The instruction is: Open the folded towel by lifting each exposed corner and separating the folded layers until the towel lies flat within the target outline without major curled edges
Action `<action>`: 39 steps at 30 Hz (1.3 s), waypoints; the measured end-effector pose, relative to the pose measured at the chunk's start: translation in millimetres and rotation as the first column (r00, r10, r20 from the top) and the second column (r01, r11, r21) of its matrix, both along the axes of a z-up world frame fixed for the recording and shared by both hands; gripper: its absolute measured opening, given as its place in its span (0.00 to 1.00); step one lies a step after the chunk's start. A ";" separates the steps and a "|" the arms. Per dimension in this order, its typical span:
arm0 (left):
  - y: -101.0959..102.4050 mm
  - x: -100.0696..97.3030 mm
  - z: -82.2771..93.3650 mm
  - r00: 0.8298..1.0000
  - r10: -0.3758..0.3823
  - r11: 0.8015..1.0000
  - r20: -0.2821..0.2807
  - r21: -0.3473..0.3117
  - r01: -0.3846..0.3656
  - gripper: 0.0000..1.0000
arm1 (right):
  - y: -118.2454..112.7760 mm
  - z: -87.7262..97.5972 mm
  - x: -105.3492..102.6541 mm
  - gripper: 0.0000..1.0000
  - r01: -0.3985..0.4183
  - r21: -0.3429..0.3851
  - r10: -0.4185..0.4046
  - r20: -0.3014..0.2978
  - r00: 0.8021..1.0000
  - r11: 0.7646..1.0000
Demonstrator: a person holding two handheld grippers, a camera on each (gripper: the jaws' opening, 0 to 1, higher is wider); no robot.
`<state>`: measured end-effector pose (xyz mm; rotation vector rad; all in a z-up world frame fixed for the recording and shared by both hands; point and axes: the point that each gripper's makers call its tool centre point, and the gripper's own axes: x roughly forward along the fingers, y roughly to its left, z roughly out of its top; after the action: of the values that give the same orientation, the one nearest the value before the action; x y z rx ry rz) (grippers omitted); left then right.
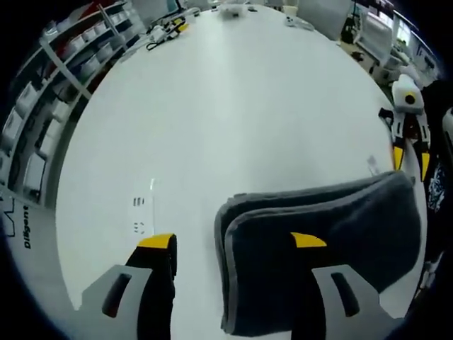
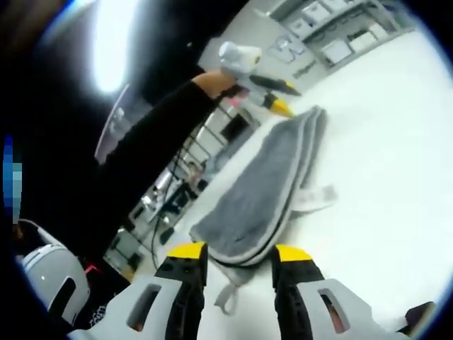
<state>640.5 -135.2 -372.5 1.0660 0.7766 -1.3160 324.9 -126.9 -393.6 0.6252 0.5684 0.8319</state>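
Note:
A dark grey folded towel [image 1: 333, 241] lies on the white table [image 1: 233, 106], its stacked folded edges facing left in the left gripper view. My left gripper [image 1: 232, 242] is open wide; its right jaw hovers over the towel and its left jaw over bare table. In the right gripper view the towel [image 2: 272, 184] stretches away from me, with a white label [image 2: 320, 197] at its side and a hanging loop [image 2: 226, 297] at the near end. My right gripper [image 2: 238, 252] is open, with the towel's near end lying between its jaws.
Shelves of bins [image 1: 49, 113] line the table's left side. Small tools and cables [image 1: 170, 27] lie at the far edge. Printed marks [image 1: 140, 212] sit on the table near my left jaw. A person's black sleeve [image 2: 156, 134] reaches across beyond the towel.

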 end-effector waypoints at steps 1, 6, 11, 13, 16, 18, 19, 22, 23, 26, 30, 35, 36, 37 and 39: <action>-0.5 0.5 -0.7 1.000 0.003 1.000 -0.005 -0.003 -0.003 0.57 | 0.1 -0.1 0.3 0.33 -0.001 -0.001 0.001 0.000 1.000 1.000; 5.0 -20.5 -12.6 1.000 0.014 1.000 -0.028 -0.009 -0.014 0.54 | -0.7 0.2 1.9 0.33 0.002 0.000 -0.002 0.004 1.000 1.000; 1.7 -18.1 -13.8 0.999 0.045 0.998 -0.029 -0.046 -0.046 0.39 | -1.0 0.4 3.0 0.33 0.000 -0.001 0.000 0.008 1.000 1.000; 1.5 -18.5 -13.8 0.999 0.046 0.998 -0.020 -0.049 -0.047 0.36 | -1.0 0.5 3.3 0.32 -0.001 0.001 0.001 0.007 1.000 1.000; 0.6 -8.0 -14.5 0.998 0.068 0.997 0.011 -0.040 -0.067 0.33 | -0.8 0.7 3.7 0.32 -0.005 0.003 0.005 0.005 1.000 1.000; -2.3 -8.4 -15.8 0.999 0.050 0.998 -0.022 -0.032 -0.051 0.31 | -1.0 1.1 4.2 0.32 -0.004 0.005 0.004 0.007 1.000 1.000; -2.5 -15.1 -18.2 0.997 0.045 0.999 -0.055 -0.024 -0.047 0.31 | -1.0 1.3 4.1 0.32 -0.004 0.006 0.004 0.007 1.000 1.000; -3.3 -20.4 -24.6 0.997 0.031 1.000 -0.065 -0.003 -0.031 0.29 | -1.7 1.4 4.7 0.32 -0.002 0.006 0.002 0.009 1.000 1.000; -3.0 -19.7 -26.0 0.998 0.029 1.000 -0.060 0.003 -0.028 0.27 | -1.6 1.4 4.7 0.32 -0.002 0.006 0.002 0.010 1.000 1.000; -3.0 -17.3 -27.9 0.998 0.031 0.999 -0.052 0.016 -0.030 0.25 | -1.4 1.3 4.7 0.32 -0.006 0.005 0.005 0.011 1.000 1.000; -1.8 -19.2 -32.9 0.998 0.032 0.999 -0.049 0.033 -0.030 0.23 | -1.3 1.9 3.9 0.31 -0.006 0.009 0.005 0.015 1.000 1.000; -1.9 -22.6 -34.7 0.998 0.036 0.999 -0.051 0.031 -0.035 0.21 | -0.3 2.0 3.4 0.31 -0.007 0.009 0.007 0.016 1.000 1.000; -1.9 -26.5 -35.4 0.998 0.036 0.999 -0.052 0.028 -0.035 0.19 | -0.2 1.8 3.2 0.30 -0.008 0.008 0.008 0.016 1.000 1.000; -1.8 -26.5 -35.5 0.998 0.037 0.999 -0.055 0.028 -0.036 0.17 | 0.2 1.6 2.8 0.30 -0.010 0.006 0.010 0.016 1.000 1.000; -1.5 -24.0 -34.4 0.998 0.037 0.999 -0.054 0.028 -0.036 0.14 | 1.0 0.8 2.6 0.30 -0.012 -0.001 0.012 0.015 1.000 1.000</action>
<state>616.5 -136.7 -406.9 1.0366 0.8528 -1.3110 327.4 -125.9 -392.8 0.6149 0.5587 0.8468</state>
